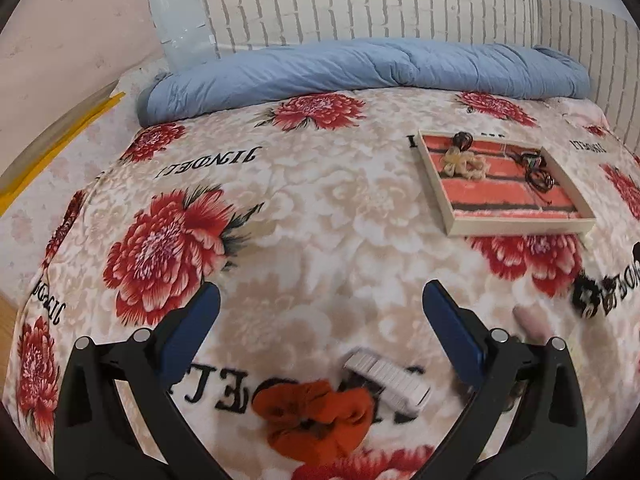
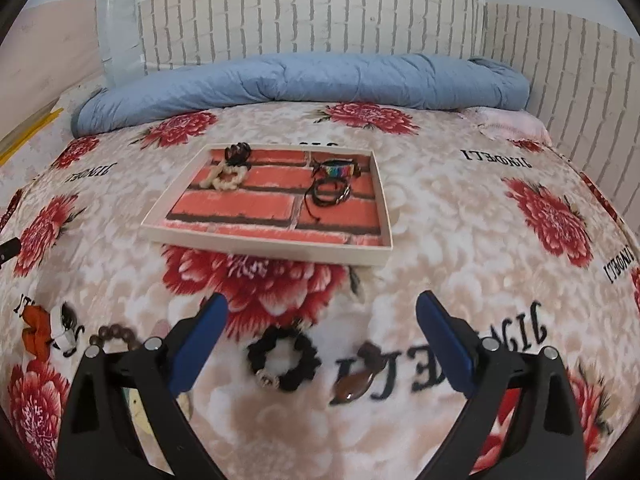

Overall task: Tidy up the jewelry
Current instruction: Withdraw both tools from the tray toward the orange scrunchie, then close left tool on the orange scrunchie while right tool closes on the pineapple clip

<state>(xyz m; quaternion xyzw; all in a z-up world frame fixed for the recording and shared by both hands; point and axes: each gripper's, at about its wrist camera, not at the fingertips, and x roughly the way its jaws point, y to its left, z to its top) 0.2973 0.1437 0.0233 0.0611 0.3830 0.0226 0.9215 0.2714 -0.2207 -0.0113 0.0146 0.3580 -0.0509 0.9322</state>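
A shallow cream tray with a brick-print floor lies on the bed; it also shows in the left wrist view. It holds a cream scrunchie, a dark hair tie and dark cord bracelets. My left gripper is open above an orange scrunchie and a white clip. My right gripper is open above a black scrunchie and a brown clip.
A flowered blanket covers the bed. A rolled blue duvet lies along the far edge by the brick-pattern wall. A brown bead bracelet, the orange scrunchie and the white clip lie at the left.
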